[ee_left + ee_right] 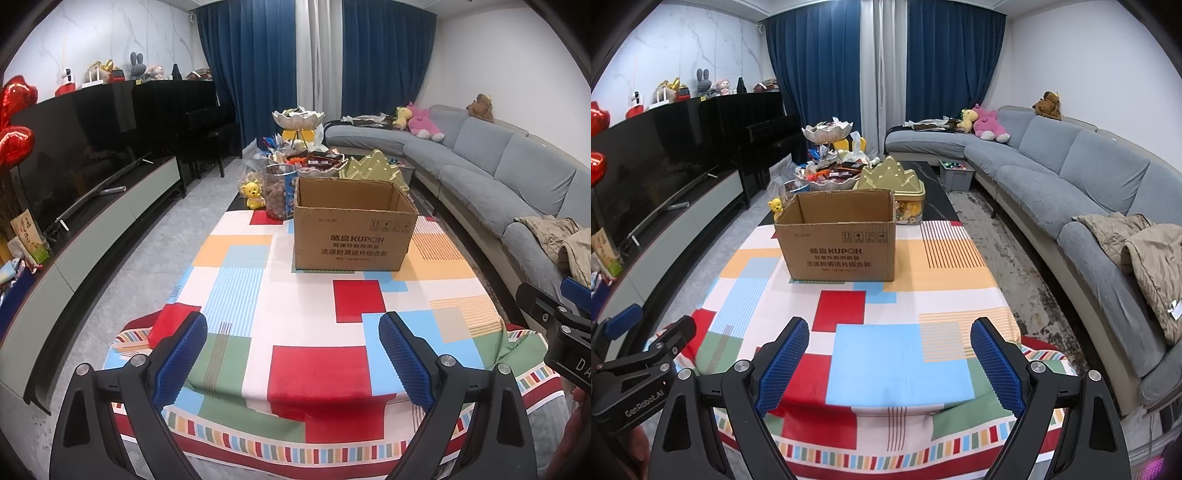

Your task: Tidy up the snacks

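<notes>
An open brown cardboard box (354,229) (842,240) stands on the table's colourful patchwork cloth (314,354) (901,354), well beyond both grippers. Behind it a pile of wrapped snacks (314,158) (831,171) fills white bowls, with a clear jar of brown snacks (280,192) and a gold mountain-shaped tin (373,168) (892,177) alongside. My left gripper (291,325) hovers open over the cloth's near edge, nothing between its blue pads. My right gripper (890,330) is open too, empty, over the near edge; its black body (554,325) shows at the left view's right margin.
A small yellow bear figure (253,194) (775,206) stands left of the box. A grey sofa (1071,177) with plush toys and a beige jacket (1145,251) curves along the right. A TV (74,147) on a low cabinet and a black piano line the left. Blue curtains hang behind.
</notes>
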`<control>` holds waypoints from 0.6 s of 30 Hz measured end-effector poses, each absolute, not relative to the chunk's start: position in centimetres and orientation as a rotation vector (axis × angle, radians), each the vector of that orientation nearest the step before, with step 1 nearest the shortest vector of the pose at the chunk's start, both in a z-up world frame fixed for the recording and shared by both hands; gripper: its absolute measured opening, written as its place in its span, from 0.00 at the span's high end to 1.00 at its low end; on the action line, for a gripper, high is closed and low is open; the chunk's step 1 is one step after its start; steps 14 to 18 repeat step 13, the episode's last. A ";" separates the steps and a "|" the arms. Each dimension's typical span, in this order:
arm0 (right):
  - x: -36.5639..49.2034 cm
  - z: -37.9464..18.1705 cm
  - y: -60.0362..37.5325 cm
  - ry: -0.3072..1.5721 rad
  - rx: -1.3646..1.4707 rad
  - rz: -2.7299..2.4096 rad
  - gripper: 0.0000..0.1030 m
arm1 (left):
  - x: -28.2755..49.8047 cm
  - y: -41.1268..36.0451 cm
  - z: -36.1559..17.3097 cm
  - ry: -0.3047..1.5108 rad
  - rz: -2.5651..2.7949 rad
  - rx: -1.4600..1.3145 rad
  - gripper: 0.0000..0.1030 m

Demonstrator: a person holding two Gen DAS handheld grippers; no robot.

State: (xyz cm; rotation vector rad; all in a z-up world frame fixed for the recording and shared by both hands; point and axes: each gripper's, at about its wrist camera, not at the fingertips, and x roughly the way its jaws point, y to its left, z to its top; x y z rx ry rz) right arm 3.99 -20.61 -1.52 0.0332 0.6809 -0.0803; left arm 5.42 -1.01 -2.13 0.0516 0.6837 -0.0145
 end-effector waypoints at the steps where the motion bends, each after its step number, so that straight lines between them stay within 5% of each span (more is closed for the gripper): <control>1: 4.0 -1.5 -20.6 0.681 0.034 -0.080 0.12 | 5.4 -1.0 -2.2 0.681 -0.014 0.052 0.07; 18: 4.2 -1.9 -20.6 0.688 0.043 -0.086 0.12 | 5.6 -1.2 -2.6 0.677 -0.026 0.061 0.06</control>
